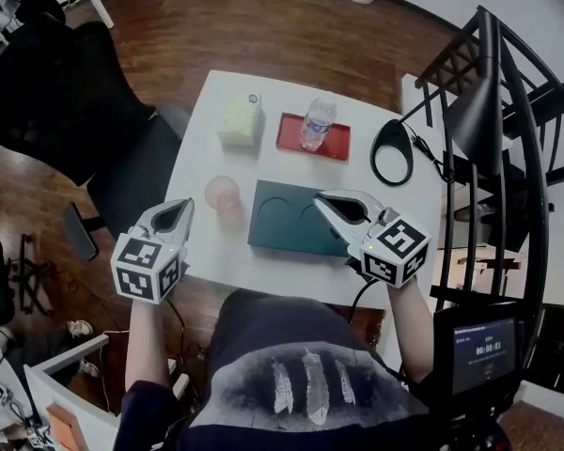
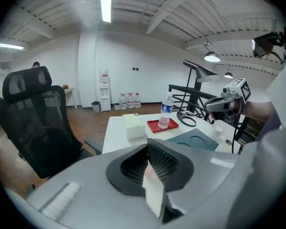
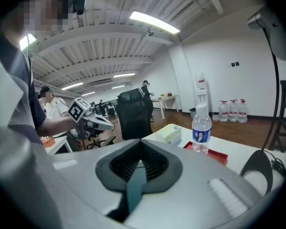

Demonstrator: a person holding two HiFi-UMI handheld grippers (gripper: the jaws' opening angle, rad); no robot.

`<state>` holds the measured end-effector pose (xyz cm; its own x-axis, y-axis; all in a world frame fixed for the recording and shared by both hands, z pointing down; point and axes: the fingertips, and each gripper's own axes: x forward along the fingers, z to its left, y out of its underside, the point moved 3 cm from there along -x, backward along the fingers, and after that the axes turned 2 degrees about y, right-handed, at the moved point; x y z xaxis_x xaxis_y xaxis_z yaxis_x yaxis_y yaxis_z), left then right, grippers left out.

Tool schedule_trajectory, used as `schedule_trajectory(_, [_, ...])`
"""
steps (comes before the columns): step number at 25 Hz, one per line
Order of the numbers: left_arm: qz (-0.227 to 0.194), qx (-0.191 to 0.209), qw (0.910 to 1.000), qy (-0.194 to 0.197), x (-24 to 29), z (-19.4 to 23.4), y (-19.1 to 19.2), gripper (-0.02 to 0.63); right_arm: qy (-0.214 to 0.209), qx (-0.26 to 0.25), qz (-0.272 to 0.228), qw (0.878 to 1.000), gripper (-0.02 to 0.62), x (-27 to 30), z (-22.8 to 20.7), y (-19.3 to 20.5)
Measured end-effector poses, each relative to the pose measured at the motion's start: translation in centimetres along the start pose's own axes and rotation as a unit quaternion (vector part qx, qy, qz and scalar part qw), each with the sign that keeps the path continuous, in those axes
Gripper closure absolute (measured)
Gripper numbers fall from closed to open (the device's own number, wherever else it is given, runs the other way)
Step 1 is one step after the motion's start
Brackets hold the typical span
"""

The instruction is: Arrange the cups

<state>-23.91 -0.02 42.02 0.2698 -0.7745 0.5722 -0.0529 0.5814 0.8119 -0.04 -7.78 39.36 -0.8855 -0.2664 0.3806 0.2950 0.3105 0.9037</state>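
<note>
A translucent pink cup point(image 1: 222, 194) stands on the white table point(image 1: 216, 252), just left of a dark green tray point(image 1: 287, 219) with two round recesses. My left gripper point(image 1: 181, 207) hovers over the table's near left edge, a little short of the cup, shut and holding nothing. My right gripper point(image 1: 325, 199) is over the tray's right recess, also shut and empty. In the left gripper view the closed jaws point(image 2: 150, 168) hide the cup, while the green tray point(image 2: 193, 141) and the right gripper point(image 2: 226, 101) show beyond. The right gripper view shows its closed jaws point(image 3: 137, 168) and the left gripper point(image 3: 93, 120).
At the back of the table are a pale yellow tissue box point(image 1: 240, 118) and a red tray point(image 1: 291, 137) carrying a water bottle point(image 1: 315, 123). A black lamp base ring point(image 1: 392, 150) lies at the right. A black office chair point(image 1: 66, 101) stands left, a black metal rack point(image 1: 508, 130) right.
</note>
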Motion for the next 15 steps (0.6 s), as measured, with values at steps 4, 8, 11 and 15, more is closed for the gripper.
schedule_trajectory(4, [0.013,-0.008,0.9999,-0.001,1.2,1.0,0.3,0.591,0.004,0.001,0.002,1.0,0.592,0.5,-0.1,0.0])
schedule_trajectory(8, [0.053,0.012,0.9985,0.008,3.4,1.6,0.5,0.591,0.01,0.005,0.005,1.0,0.592,0.6,0.0,0.1])
schedule_trajectory(11, [0.085,0.026,0.9958,0.019,5.0,2.2,1.0,0.585,0.017,0.007,0.009,1.0,0.592,0.6,-0.2,0.3])
schedule_trajectory(15, [0.124,0.032,0.9908,0.043,6.9,2.0,2.1,0.416,0.025,0.018,0.008,0.999,0.592,0.3,-0.5,0.6])
